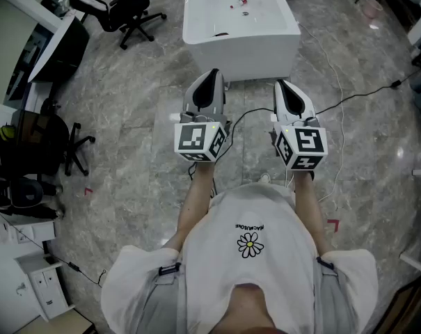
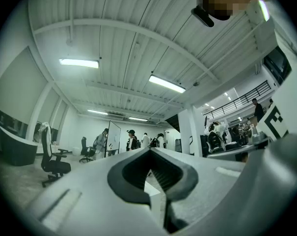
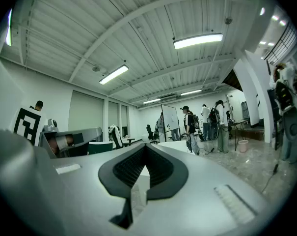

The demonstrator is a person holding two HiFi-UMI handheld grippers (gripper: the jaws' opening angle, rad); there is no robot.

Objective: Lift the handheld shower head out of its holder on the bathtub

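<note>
nothing is done yet: the left gripper (image 1: 211,74) and right gripper (image 1: 282,84) are both closed and empty, well short of the bathtub (image 1: 239,47); its shower head is too small to pick out.

L gripper (image 1: 211,76) & R gripper (image 1: 284,85) held side by side ahead of torso, not touching, both pointing fwd, approx level. L forearm (image 1: 195,202) & R forearm (image 1: 305,204) bare, extended fwd. L gripper view: jaws closed tip to tip, nothing btw them. R gripper view: same, closed, empty.
</note>
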